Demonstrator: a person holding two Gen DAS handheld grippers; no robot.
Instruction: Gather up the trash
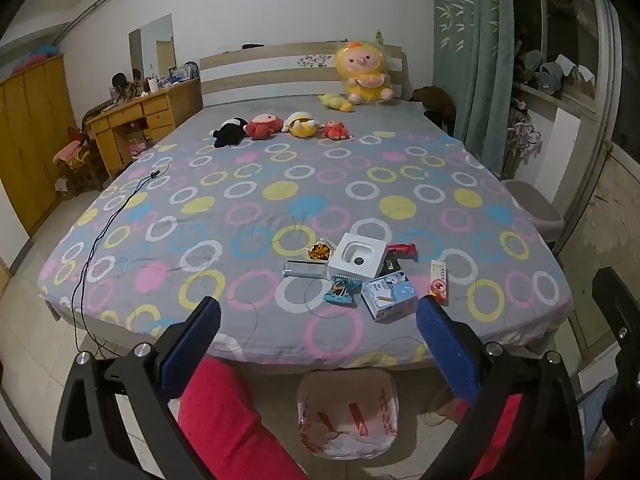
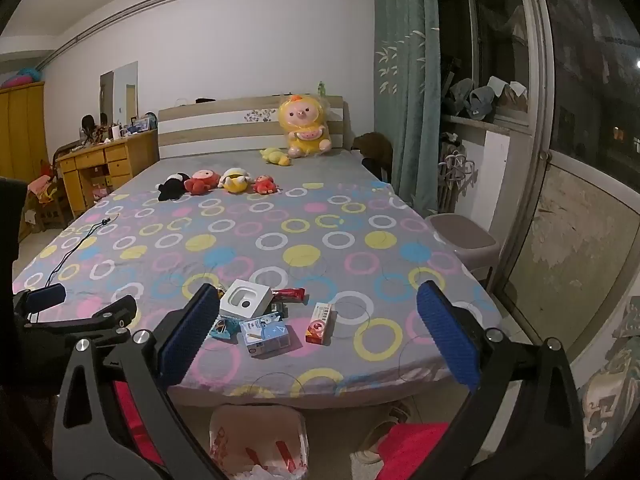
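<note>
A cluster of trash lies near the foot of the bed (image 1: 240, 208): a white square box (image 1: 357, 259) (image 2: 245, 299), a light blue carton (image 1: 389, 295) (image 2: 266, 335), a red and white slim box (image 1: 439, 282) (image 2: 320, 323), a blue snack wrapper (image 1: 340, 290), a red wrapper (image 1: 403, 249) (image 2: 289, 294) and a clear packet (image 1: 304, 269). A bin lined with a red-printed white bag (image 1: 347, 416) (image 2: 259, 440) stands on the floor below the bed's edge. My left gripper (image 1: 318, 344) is open and empty above the bed's foot. My right gripper (image 2: 318, 340) is open and empty, just short of the trash.
Several plush toys (image 1: 280, 126) lie in a row mid-bed and a big yellow one (image 1: 364, 76) leans on the headboard. A black cable (image 1: 108, 224) trails over the bed's left side. A stool (image 2: 464, 236) stands right of the bed, a wooden desk (image 1: 132, 120) to the left.
</note>
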